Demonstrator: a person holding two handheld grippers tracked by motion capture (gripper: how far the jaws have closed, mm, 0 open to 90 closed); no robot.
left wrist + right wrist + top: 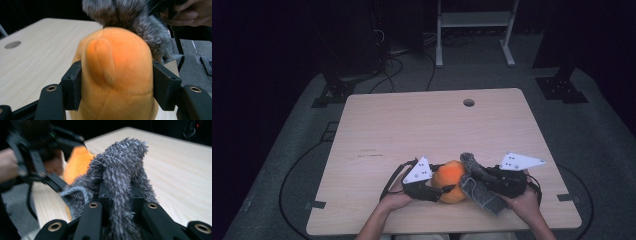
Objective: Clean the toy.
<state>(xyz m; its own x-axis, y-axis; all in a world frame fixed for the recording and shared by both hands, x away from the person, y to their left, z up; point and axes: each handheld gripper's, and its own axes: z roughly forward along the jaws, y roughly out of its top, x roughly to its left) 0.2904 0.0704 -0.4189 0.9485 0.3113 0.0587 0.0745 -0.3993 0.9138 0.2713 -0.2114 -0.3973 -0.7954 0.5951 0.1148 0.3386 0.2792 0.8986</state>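
— State of the left gripper [116, 85]?

— Closed on the plush [117, 62], pads pressed into both orange flanks. Held low at the near edge of the table [412, 125], resting on it or just above; hard to tell which.

— And the right gripper [120, 192]?

— Pinched tight on the cloth [120, 157], with a grey fuzzy fold bunched between the jaws and spilling over them. Sits just right of the plush in the high view.

— Touching yet?

— Yes. Lies against the top and far side of the plush in the left gripper view, draped there rather than wrapped.

— Step in hand, then?

— Probably bracing the plush with one hand while bringing the cloth over it, to rub or to cover it. Looks barely begun, with most of the orange bare.

— Next move?

— Likely calls for a steady hold on the left, no tighter, since soft stuffing bulges and slips. Then a drag of the cloth across the crown, kept in contact, without letting the fold pull free of the jaws. Best to stay low over the table and mind the loose end trailing toward the near edge.
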